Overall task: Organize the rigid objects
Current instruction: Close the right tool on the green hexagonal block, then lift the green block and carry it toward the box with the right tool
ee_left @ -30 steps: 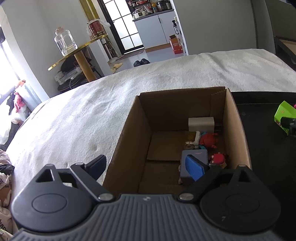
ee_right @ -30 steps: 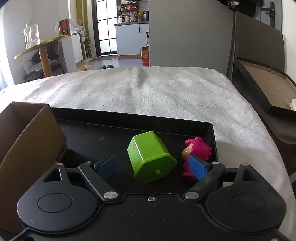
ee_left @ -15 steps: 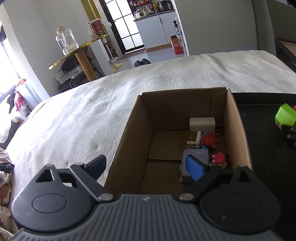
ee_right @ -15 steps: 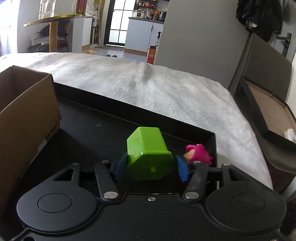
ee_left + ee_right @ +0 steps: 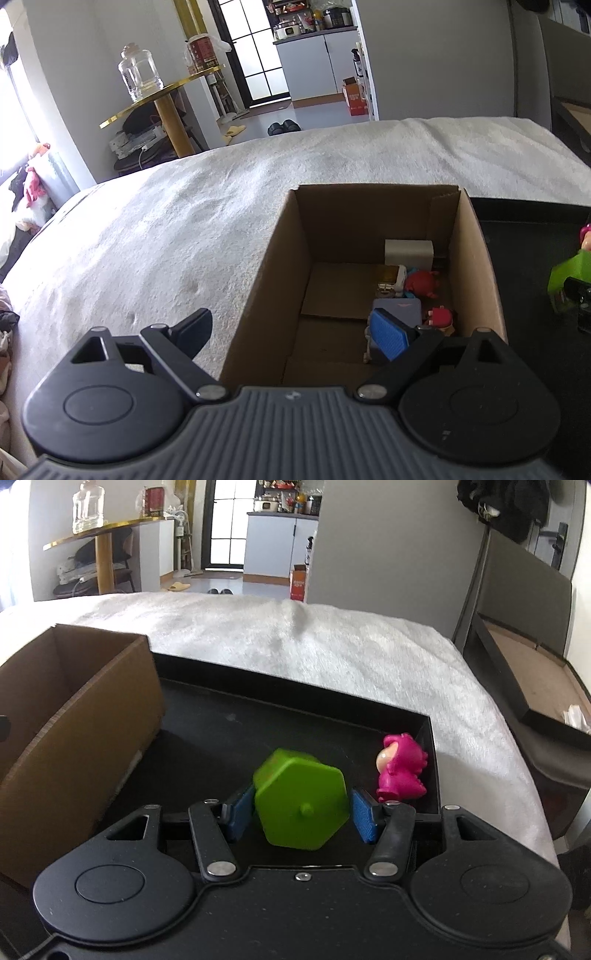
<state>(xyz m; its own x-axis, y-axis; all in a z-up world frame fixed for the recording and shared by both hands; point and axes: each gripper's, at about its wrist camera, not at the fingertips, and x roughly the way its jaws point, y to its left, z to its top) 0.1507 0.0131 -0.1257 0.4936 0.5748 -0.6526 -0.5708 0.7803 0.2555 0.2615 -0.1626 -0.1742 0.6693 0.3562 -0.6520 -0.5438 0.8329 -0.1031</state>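
My right gripper is shut on a green hexagonal block and holds it above the black tray. A pink toy figure stands in the tray's right corner, just beyond the right finger. The green block also shows at the right edge of the left wrist view. My left gripper is open and empty, hovering over the near left edge of the cardboard box. Inside the box lie a white block, red figures and a grey-blue box.
The box stands left of the tray on a white blanket. A dark open case sits off the bed to the right. A gold side table with a glass jar stands at the back left.
My right gripper closed on the green block and lifted it off the tray, drifting left toward the box. My left gripper has stayed open and nearly still.
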